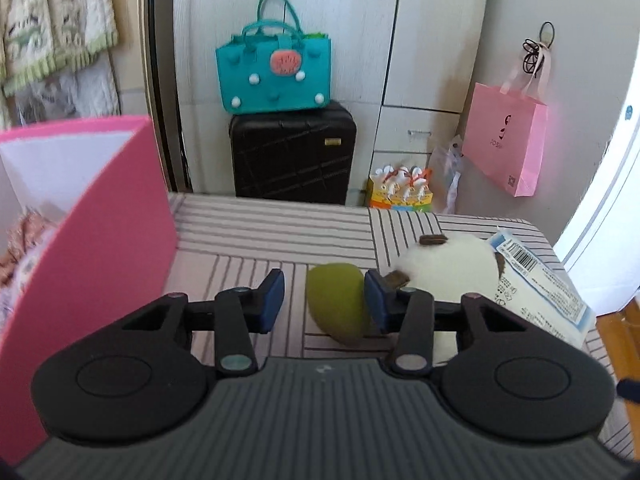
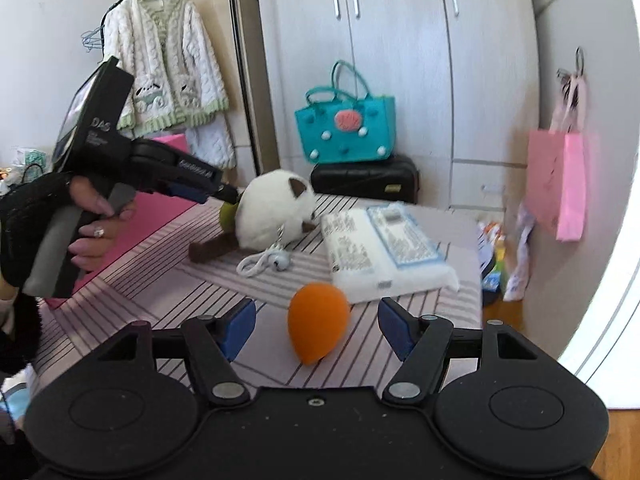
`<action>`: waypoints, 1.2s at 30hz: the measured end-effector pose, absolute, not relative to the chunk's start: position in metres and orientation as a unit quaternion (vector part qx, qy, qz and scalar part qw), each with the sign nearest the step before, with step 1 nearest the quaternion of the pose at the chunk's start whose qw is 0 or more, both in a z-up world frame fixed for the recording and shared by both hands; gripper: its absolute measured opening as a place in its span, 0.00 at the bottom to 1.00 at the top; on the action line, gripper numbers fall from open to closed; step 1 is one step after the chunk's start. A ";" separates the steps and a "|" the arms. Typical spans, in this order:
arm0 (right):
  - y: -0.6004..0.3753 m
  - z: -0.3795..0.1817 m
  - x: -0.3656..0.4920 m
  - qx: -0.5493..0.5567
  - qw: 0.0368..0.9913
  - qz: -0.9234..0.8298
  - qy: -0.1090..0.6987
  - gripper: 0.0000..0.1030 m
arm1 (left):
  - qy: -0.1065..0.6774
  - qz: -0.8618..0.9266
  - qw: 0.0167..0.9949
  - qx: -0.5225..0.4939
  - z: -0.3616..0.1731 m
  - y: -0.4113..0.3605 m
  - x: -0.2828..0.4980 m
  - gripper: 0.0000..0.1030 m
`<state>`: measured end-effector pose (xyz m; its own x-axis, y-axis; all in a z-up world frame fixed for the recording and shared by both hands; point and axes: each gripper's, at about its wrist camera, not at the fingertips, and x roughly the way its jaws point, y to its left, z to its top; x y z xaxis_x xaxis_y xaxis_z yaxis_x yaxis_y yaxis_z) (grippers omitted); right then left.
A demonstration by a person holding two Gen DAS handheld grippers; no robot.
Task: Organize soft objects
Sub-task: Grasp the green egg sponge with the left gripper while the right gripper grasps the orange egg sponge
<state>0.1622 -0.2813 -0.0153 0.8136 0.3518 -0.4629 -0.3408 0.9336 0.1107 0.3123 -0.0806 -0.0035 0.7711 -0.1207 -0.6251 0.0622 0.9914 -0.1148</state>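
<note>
A green egg-shaped sponge (image 1: 338,304) lies on the striped table between my left gripper's (image 1: 325,300) open fingers, touching the right pad (image 1: 374,296). A white plush cat (image 1: 448,268) lies just right of it. In the right wrist view the left gripper (image 2: 224,196) reaches at the green sponge (image 2: 228,211) beside the plush cat (image 2: 276,212). An orange egg-shaped sponge (image 2: 318,326) lies between my right gripper's (image 2: 316,330) open fingers, touching neither pad.
An open pink box (image 1: 92,240) stands at the table's left. A white wipes pack (image 2: 384,248) and a white cord (image 2: 264,260) lie near the cat. A teal bag (image 1: 276,72) on a black suitcase (image 1: 292,156) stands behind the table. A pink paper bag (image 1: 508,136) hangs at right.
</note>
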 end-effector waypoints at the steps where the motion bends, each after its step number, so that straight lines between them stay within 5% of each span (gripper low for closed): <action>1: -0.281 -0.016 0.164 0.015 0.949 0.187 0.252 0.70 | 0.341 -0.049 0.938 -0.048 -0.005 -0.080 0.315 0.42; 11: -0.272 -0.028 0.175 0.008 0.936 0.200 0.289 0.70 | 0.327 -0.038 0.944 -0.017 -0.012 -0.092 0.322 0.48; 23: -0.266 -0.031 0.179 0.002 0.934 0.200 0.297 0.52 | 0.356 -0.057 0.930 -0.075 -0.022 -0.085 0.331 0.52; 27: -0.265 -0.030 0.177 0.004 0.938 0.186 0.293 0.40 | 0.351 -0.076 0.931 -0.071 -0.022 -0.090 0.329 0.36; 36: -0.263 -0.030 0.173 0.015 0.941 0.172 0.292 0.38 | 0.323 -0.070 0.941 -0.075 -0.009 -0.092 0.307 0.33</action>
<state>0.1730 -0.2628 -0.0299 0.7705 0.3332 -0.5435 -0.3156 0.9401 0.1288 0.3071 -0.0917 -0.0087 0.7813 -0.1804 -0.5975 0.0830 0.9788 -0.1870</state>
